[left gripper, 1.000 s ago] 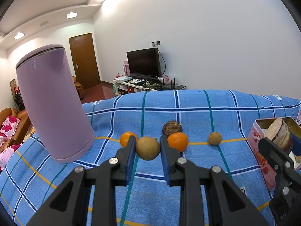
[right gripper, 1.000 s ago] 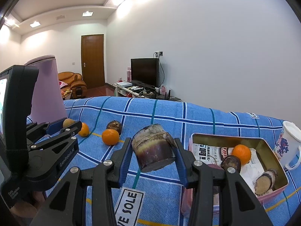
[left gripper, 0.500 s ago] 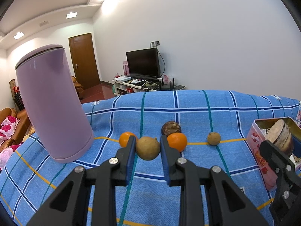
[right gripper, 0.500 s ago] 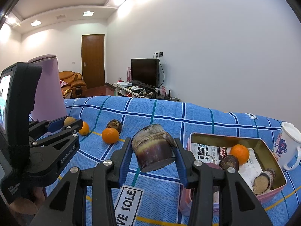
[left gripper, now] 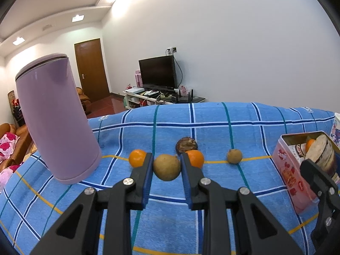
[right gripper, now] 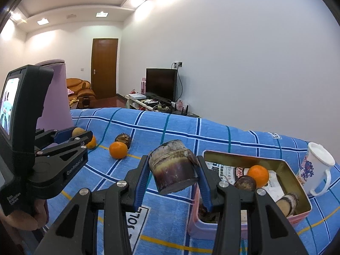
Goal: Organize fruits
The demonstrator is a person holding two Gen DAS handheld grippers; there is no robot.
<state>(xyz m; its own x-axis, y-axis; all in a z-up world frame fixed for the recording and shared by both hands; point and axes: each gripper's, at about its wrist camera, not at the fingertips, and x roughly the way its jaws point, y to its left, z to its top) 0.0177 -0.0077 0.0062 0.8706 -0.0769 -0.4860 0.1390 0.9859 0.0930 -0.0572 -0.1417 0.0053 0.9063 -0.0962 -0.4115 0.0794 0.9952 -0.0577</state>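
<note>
Two tools, both gripping: my left tool (left gripper: pixel 166 165) clenches a brown round fruit (left gripper: pixel 167 167) near the tabletop's left side, beside the purple canister (left gripper: pixel 56 119); my right tool (right gripper: pixel 173 175) grasps a dark cane chunk (right gripper: pixel 173 169) at the pink tin (right gripper: pixel 301 211)'s near-left rim. Between them I have open blue checked cloth (left gripper: pixel 170 218); loose oranges (right gripper: pixel 118 150) lie toward the far edge.

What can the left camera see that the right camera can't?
Only the left camera: a small brown fruit lying alone on the cloth.
Only the right camera: the white mug, and the tin's inside with an orange.
Both: the purple flask, the left claw shut on a tan fruit, and the right claw shut on a sugarcane piece.
</note>
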